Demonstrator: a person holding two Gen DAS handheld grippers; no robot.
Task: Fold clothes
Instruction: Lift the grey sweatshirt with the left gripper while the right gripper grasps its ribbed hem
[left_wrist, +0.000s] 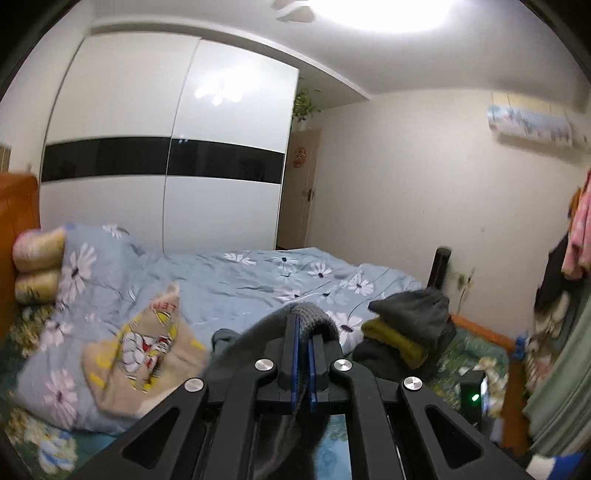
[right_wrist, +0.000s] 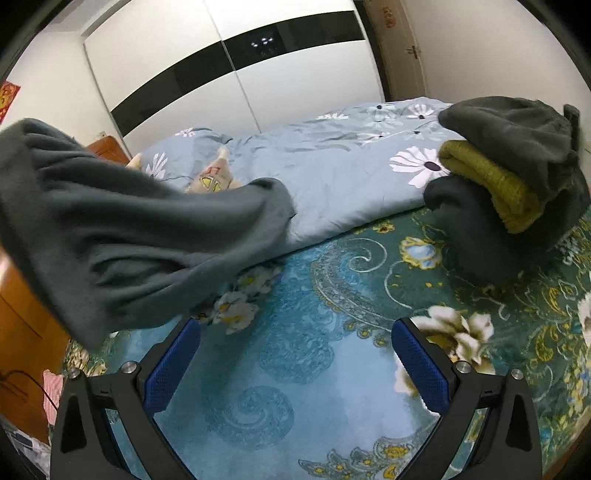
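Note:
My left gripper (left_wrist: 303, 332) is shut on a dark grey garment (left_wrist: 314, 319), which drapes over the fingers and hangs below them. In the right wrist view the same grey garment (right_wrist: 122, 236) hangs lifted at the left, above the bed. My right gripper (right_wrist: 295, 347) is open and empty, over the teal floral sheet (right_wrist: 314, 369), to the right of the hanging garment. A stack of folded clothes (right_wrist: 517, 177), dark grey over mustard yellow over dark, sits on the bed at the right; it also shows in the left wrist view (left_wrist: 410, 328).
A light blue flowered quilt (left_wrist: 240, 280) covers the far half of the bed. A beige cartoon-print cloth (left_wrist: 147, 347) lies on it. Pillows (left_wrist: 37, 266) sit by the wooden headboard. A white wardrobe (left_wrist: 166, 147) stands behind. Clothes (left_wrist: 576, 240) hang at the right.

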